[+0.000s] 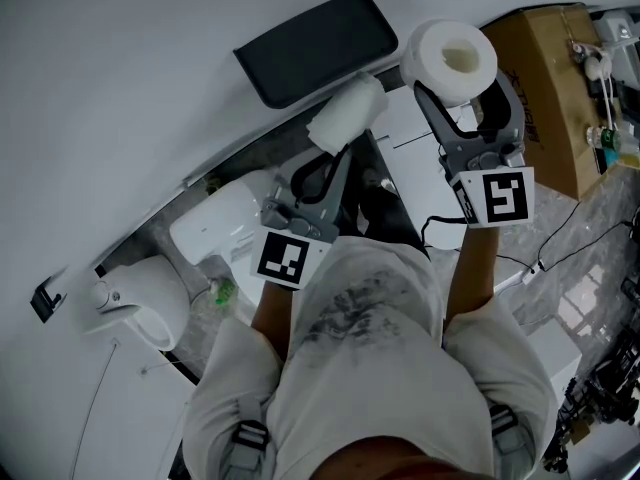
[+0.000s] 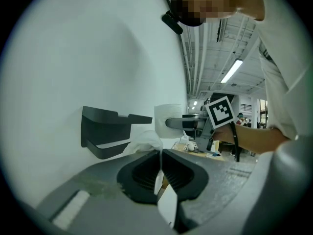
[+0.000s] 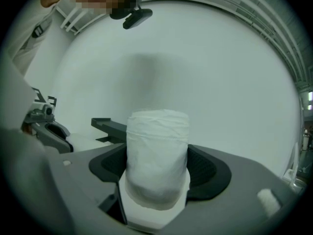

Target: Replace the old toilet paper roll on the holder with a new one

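Observation:
A black wall holder (image 1: 310,43) hangs empty on the white wall. My left gripper (image 1: 338,140) is shut on the old, flattened roll (image 1: 348,113) just below the holder. In the left gripper view a thin strip of the old roll's paper (image 2: 159,177) sits between the nearly closed jaws, with the crumpled roll (image 2: 142,141) at the tips and the holder (image 2: 110,129) beyond. To the right of the holder my right gripper (image 1: 456,93) is shut on a full new roll (image 1: 450,60). That new roll (image 3: 157,155) stands upright between the jaws in the right gripper view, the holder (image 3: 108,127) behind it.
A white toilet (image 1: 215,223) stands below the left gripper, with a round white fixture (image 1: 140,298) further left. A cardboard box (image 1: 545,68) sits at the right by the wall. Cables (image 1: 560,253) trail over the marble floor. The person's torso fills the bottom of the head view.

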`<control>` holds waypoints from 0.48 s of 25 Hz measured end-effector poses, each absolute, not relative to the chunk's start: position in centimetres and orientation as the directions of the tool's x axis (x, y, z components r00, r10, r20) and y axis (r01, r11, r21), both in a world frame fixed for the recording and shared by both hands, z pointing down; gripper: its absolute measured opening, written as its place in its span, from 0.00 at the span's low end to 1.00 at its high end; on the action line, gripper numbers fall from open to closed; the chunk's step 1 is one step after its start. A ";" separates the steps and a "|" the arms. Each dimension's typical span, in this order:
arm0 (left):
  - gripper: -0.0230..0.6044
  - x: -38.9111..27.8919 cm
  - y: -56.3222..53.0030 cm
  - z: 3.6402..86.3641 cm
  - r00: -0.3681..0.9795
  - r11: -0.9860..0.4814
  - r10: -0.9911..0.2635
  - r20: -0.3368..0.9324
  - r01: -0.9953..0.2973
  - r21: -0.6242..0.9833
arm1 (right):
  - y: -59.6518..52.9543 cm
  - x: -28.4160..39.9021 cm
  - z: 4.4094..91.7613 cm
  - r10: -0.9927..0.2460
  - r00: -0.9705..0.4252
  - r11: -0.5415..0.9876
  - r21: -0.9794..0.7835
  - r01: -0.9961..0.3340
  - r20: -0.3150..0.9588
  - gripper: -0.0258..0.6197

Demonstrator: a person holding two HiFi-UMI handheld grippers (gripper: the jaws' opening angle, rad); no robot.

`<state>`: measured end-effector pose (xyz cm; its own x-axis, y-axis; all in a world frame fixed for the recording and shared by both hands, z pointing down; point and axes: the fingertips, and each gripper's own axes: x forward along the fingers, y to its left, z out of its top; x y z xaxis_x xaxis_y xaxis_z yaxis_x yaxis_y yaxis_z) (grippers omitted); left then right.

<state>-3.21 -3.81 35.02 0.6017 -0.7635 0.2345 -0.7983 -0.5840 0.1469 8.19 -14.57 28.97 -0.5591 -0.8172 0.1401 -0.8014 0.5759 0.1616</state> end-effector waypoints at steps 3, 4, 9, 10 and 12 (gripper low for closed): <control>0.06 -3.1 -3.8 35.4 0.586 -0.569 -0.772 0.245 -0.810 0.142 | -14.9 8.3 30.7 -0.803 -0.571 0.595 0.173 -0.785 0.170 0.62; 0.06 -3.0 -3.7 35.5 0.579 -0.562 -0.777 0.246 -0.815 0.142 | -15.0 8.4 31.3 -0.797 -0.574 0.602 0.175 -0.779 0.186 0.62; 0.06 -2.6 -3.7 36.1 0.542 -0.518 -0.800 0.256 -0.840 0.159 | -15.7 8.6 34.0 -0.765 -0.595 0.641 0.197 -0.742 0.248 0.62; 0.06 -2.6 -3.8 36.2 0.534 -0.510 -0.805 0.258 -0.845 0.158 | -15.9 8.6 34.4 -0.759 -0.601 0.648 0.202 -0.734 0.252 0.62; 0.06 -2.6 -3.9 36.3 0.520 -0.497 -0.815 0.256 -0.854 0.151 | -16.2 8.3 35.0 -0.747 -0.610 0.663 0.216 -0.717 0.264 0.62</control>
